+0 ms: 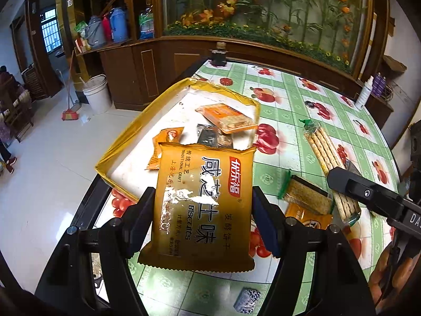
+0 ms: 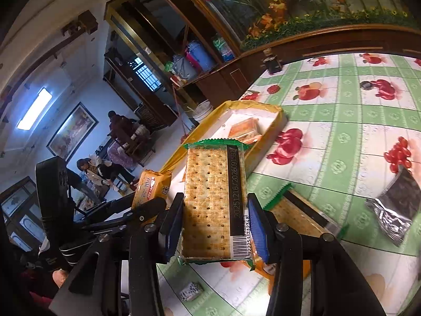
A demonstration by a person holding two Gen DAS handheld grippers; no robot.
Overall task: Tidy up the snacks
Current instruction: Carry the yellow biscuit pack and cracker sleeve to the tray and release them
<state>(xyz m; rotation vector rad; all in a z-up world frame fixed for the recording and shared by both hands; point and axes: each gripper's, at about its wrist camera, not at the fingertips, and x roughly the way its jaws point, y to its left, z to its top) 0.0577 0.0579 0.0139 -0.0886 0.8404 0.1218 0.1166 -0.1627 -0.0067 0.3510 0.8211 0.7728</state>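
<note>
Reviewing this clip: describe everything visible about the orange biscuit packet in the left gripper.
The orange biscuit packet is a flat, glossy plastic pillow pack with crimped, zigzag-cut ends, printed with white Chinese characters, a red logo and the word "Biscuits". Glare whitens its middle. It looks sealed. The left gripper clamps it by both long edges, blue pads pressed in, holding it lifted off the table, its far end over the near rim of the yellow tray. Nothing else visibly touches it.
</note>
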